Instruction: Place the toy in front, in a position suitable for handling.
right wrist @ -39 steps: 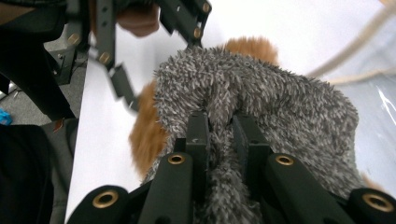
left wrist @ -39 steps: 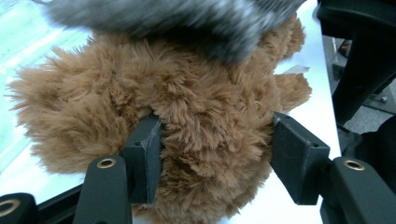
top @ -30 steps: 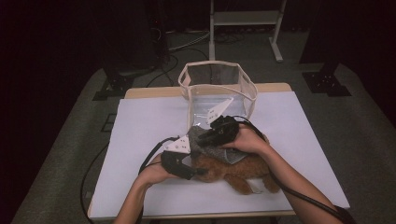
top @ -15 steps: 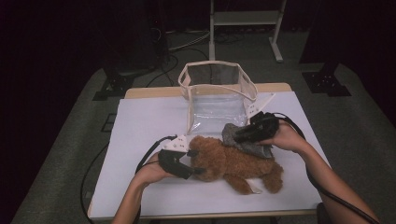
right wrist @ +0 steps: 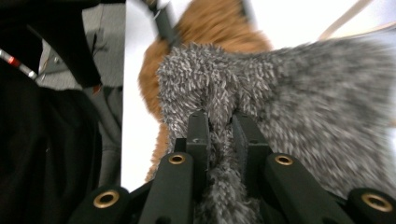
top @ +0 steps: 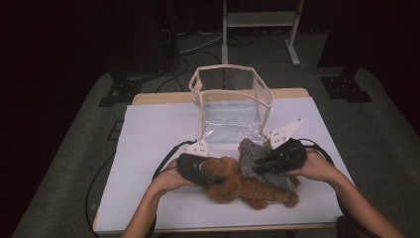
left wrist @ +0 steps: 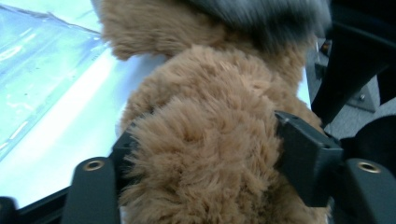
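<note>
A brown teddy bear (top: 233, 187) lies on the white table (top: 158, 129) near the front edge. My left gripper (top: 217, 179) comes in from the left. Its jaws press into the bear's fur (left wrist: 210, 93) on both sides, and they have just been opening a little with the bear still between them. A grey fuzzy cloth (top: 251, 151) lies over the bear's right part. My right gripper (top: 258, 168) is shut on a bunched fold of that cloth (right wrist: 303, 93), seen close up between the right gripper's jaws (right wrist: 219, 123).
A clear plastic bag (top: 230, 99) with beige trim stands open at the back middle of the table, just beyond the bear. Cables trail from both grippers over the front edge. A white metal stand (top: 257, 20) is on the dark floor behind.
My right gripper has moved to the right with the grey cloth, drawing it across the bear. The left gripper has stayed in place on the bear.
</note>
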A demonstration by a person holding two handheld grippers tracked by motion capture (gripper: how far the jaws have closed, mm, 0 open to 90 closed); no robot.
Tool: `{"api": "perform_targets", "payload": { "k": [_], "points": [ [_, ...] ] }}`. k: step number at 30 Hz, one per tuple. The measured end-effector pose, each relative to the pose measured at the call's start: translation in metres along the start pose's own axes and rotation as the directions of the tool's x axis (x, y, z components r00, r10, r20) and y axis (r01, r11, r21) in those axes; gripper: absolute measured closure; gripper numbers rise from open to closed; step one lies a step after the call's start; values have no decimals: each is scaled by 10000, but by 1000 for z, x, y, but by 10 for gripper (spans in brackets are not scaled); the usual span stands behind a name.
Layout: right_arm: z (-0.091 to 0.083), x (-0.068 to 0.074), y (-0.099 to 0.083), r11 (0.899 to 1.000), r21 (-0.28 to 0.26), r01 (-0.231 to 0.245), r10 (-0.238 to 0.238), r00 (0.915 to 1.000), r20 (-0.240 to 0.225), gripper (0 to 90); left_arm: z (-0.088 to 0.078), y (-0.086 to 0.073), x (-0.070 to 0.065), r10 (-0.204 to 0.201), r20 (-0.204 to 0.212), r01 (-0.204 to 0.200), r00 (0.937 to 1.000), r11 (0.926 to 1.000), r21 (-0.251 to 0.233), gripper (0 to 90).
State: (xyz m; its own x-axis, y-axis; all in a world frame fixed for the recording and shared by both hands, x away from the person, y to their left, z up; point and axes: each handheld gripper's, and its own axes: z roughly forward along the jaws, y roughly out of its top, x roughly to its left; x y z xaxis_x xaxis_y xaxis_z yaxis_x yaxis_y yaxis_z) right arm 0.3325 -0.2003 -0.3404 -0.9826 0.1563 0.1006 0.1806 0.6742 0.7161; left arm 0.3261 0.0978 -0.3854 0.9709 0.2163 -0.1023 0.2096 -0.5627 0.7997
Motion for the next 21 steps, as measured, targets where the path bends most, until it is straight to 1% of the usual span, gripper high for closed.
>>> {"api": "perform_targets", "payload": {
  "k": [2, 4, 5, 6, 7, 8, 9, 10, 11, 12, 14, 16, 17, 18, 19, 20, 21],
  "points": [
    [-12, -8, 0, 9988, -408, -258, 272, 9990, 342, 778, -2, -2, -6, 225, 9, -225, 9997, 9997, 33, 370],
    [-24, -18, -2, 9954, -784, -558, 620, 9950, 782, 778, -4, -4, -12, 739, 27, -739, 9973, 9972, 142, 381],
    [-28, -23, -3, 9931, -935, -715, 806, 9919, 980, 778, -4, -4, -12, 739, 27, -739, 9973, 9972, 142, 383],
    [-30, -27, -5, 9911, -1000, -875, 984, 9891, 1097, 777, -5, -5, -16, 943, 11, -943, 9955, 9954, 171, 382],
    [-29, -28, -7, 9914, -920, -931, 1034, 9881, 1142, 778, -7, -6, -21, 1229, 19, -1229, 9924, 9922, 198, 378],
    [-27, -28, -9, 9921, -826, -943, 1032, 9883, 1121, 778, -8, -8, -22, 1309, 29, -1310, 9914, 9913, 164, 374],
    [-23, -25, -11, 9933, -672, -941, 1003, 9903, 959, 777, -9, -9, -23, 1334, 21, -1335, 9911, 9910, 127, 366],
    [-18, -22, -13, 9959, -448, -784, 821, 9929, 866, 778, -9, -10, -24, 1331, 26, -1332, 9911, 9911, 89, 349],
    [-14, -18, -14, 9968, -322, -727, 751, 9938, 824, 778, -10, -12, -24, 1149, 19, -1149, 9934, 9934, 0, 328],
    [-10, -13, -17, 9977, -189, -649, 662, 9949, 764, 778, -10, -12, -23, 915, -82, -915, 9958, 9958, -30, 271],
    [-9, -5, -22, 9976, -220, -657, 670, 9958, 619, 779, -8, -14, -22, 552, -229, -548, 9982, 9984, 165, 169],
    [-12, 1, -28, 9970, -342, -692, 708, 9963, 496, 779, -5, -17, -21, 275, -113, -272, 9996, 9993, 258, 122],
    [-13, 3, -31, 9965, -379, -749, 765, 9962, 427, 780, -3, -18, -22, 319, -26, -318, 9995, 9993, 193, 121],
    [-14, 5, -34, 9960, -429, -782, 799, 9960, 395, 780, -2, -18, -23, 416, -42, -416, 9991, 9990, 139, 124],
    [-15, 7, -36, 9954, -490, -822, 841, 9958, 366, 780, 0, -18, -23, 434, -91, -433, 9990, 9990, 112, 137],
    [-16, 8, -38, 9945, -556, -884, 904, 9953, 351, 780, 2, -17, -24, 336, -103, -335, 9994, 9994, 54, 142],
    [-16, 8, -38, 9945, -556, -884, 904, 9953, 351, 780, 2, -17, -24, 336, -103, -335, 9994, 9994, 54, 142]
  ]
}}
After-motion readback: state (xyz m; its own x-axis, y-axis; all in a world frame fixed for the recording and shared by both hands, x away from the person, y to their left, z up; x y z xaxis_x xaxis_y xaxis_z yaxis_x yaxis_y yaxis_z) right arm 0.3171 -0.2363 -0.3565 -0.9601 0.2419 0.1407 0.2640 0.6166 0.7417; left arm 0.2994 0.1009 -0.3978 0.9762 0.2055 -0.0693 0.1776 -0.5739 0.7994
